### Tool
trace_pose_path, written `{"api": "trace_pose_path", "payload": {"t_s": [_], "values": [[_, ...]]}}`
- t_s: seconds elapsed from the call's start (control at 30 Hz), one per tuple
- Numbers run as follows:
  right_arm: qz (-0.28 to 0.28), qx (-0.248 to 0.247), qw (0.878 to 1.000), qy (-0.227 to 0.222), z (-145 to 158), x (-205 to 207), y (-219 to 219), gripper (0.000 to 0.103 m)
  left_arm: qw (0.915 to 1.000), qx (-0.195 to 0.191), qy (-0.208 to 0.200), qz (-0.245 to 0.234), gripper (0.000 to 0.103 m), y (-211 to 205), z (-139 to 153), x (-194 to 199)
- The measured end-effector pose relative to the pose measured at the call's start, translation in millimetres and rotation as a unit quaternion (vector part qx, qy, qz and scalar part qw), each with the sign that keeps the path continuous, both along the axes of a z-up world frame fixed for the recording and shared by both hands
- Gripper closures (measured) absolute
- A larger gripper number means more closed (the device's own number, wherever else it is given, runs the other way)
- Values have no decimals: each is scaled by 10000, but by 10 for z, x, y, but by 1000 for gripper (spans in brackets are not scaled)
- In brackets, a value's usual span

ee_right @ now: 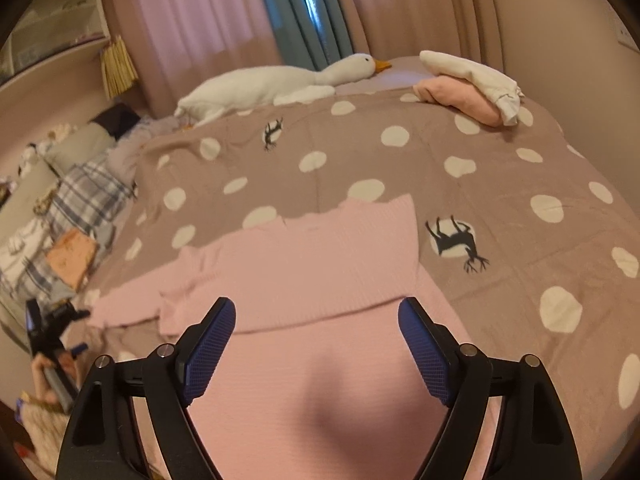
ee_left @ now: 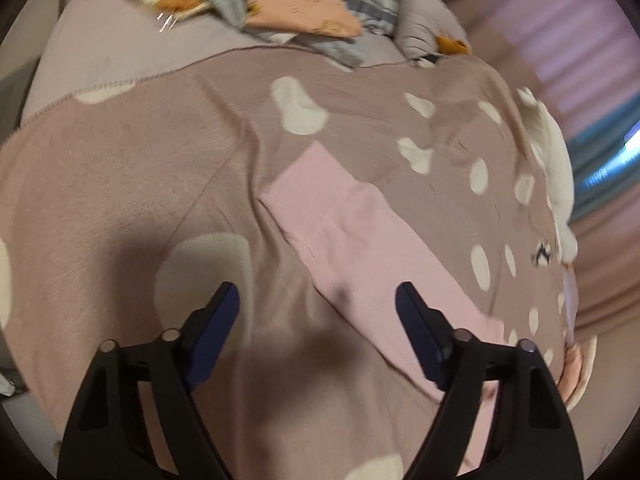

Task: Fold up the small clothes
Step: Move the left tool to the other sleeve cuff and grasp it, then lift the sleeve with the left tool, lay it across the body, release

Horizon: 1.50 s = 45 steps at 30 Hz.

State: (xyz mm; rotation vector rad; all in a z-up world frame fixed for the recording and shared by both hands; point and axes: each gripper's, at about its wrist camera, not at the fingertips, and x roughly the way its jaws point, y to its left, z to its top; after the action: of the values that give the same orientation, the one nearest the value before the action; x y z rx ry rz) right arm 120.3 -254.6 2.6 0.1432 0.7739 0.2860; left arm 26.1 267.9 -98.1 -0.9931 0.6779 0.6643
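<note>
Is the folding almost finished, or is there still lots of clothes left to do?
Partly. Done: a folded pink and white stack sits at the far corner of the spotted brown blanket. In hand: the pink ribbed knit garment lies part-folded, with the open left gripper and right gripper above it, holding nothing. Left: a loose heap of plaid and peach clothes.

A bed point(ee_right: 520, 208) is seen covered by a mauve blanket point(ee_right: 360, 148) with white dots and black deer figures. A pink ribbed garment point(ee_right: 320, 264) is laid flat on the blanket near the bed's near edge, one part folded over. A white plush goose point(ee_right: 260, 88) is stretched along the far edge. Folded pink and white clothes point(ee_right: 472, 88) are stacked at the far right corner. Plaid, grey and peach clothes point(ee_left: 288, 4) are heaped at the left side.
</note>
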Motion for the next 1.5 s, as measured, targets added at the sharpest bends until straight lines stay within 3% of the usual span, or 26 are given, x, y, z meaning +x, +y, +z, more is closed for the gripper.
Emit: {"api": "trace_pose_path", "payload": {"t_s": [0.13,0.3,0.4,0.47,0.53,0.87,1.1,1.3,1.5], "values": [[-55,86,9998,153,-40,-20,-14,20,9994,-194,-101,277,36,200,-141,29],[-182,110,9995,223,-57,-24,-22,20,9988,-104,-268,401,44,316,-169,104],[-195,110,9994,252,-70,-24,-2,20,9985,-29,-270,485,58,354,-193,159],[-188,122,9994,274,-80,-26,8,20,9982,7,-220,565,78,385,-221,190],[-193,119,9993,292,-89,-29,18,20,9982,67,-102,588,93,396,-245,218],[-222,82,9995,195,-26,-63,4,20,9975,446,-92,540,97,275,36,224],[-282,233,9992,164,-8,-106,-79,20,9970,574,-379,362,98,102,385,263],[-304,311,9989,147,-6,-133,-147,20,9934,979,-591,-62,98,-211,777,414],[-397,455,9981,98,9,-178,-257,20,9844,1493,-679,-644,98,-666,1117,617]]}}
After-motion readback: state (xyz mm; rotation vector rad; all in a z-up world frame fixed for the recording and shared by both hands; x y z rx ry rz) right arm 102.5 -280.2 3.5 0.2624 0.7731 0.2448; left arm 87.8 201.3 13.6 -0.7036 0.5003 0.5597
